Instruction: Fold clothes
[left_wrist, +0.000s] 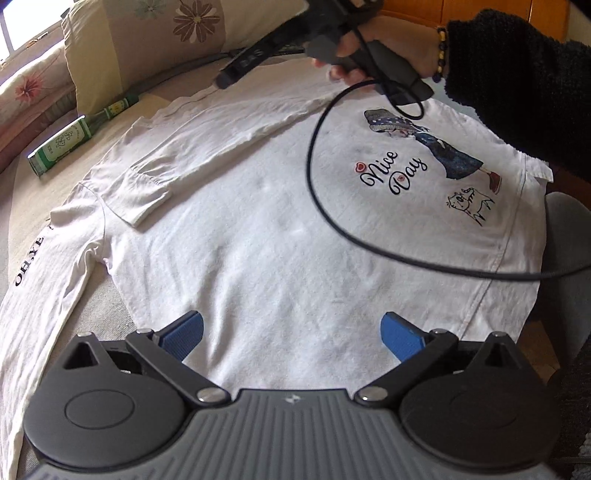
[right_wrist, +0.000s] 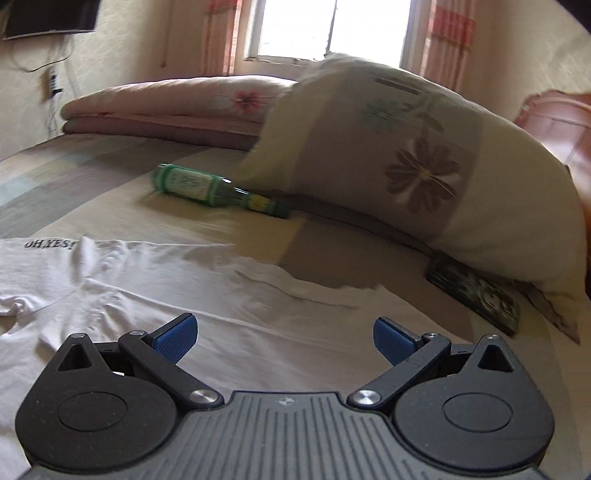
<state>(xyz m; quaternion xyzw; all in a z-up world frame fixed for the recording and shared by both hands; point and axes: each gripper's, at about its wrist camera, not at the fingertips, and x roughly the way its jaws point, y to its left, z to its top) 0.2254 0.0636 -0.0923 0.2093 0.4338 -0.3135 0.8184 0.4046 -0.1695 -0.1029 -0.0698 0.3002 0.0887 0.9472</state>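
A white long-sleeved shirt (left_wrist: 280, 236) lies flat on the bed with a "Nice Day" print (left_wrist: 395, 173) facing up. One sleeve (left_wrist: 207, 136) is folded across the body; the other sleeve (left_wrist: 40, 280), lettered "OH,YES!", stretches out to the left. My left gripper (left_wrist: 291, 338) hovers open above the shirt's near edge, holding nothing. The right gripper (left_wrist: 221, 83), held by a hand in a black fuzzy sleeve, sits at the shirt's far edge; its own view shows it open (right_wrist: 284, 339) over the white shirt (right_wrist: 155, 295), empty.
A green glass bottle (left_wrist: 70, 144) (right_wrist: 207, 188) lies on the bedspread beside the shirt. A flowered pillow (right_wrist: 406, 177) and folded pink quilt (right_wrist: 177, 107) lie beyond it. A dark flat box (right_wrist: 476, 291) is tucked under the pillow. A black cable (left_wrist: 321, 184) loops over the shirt.
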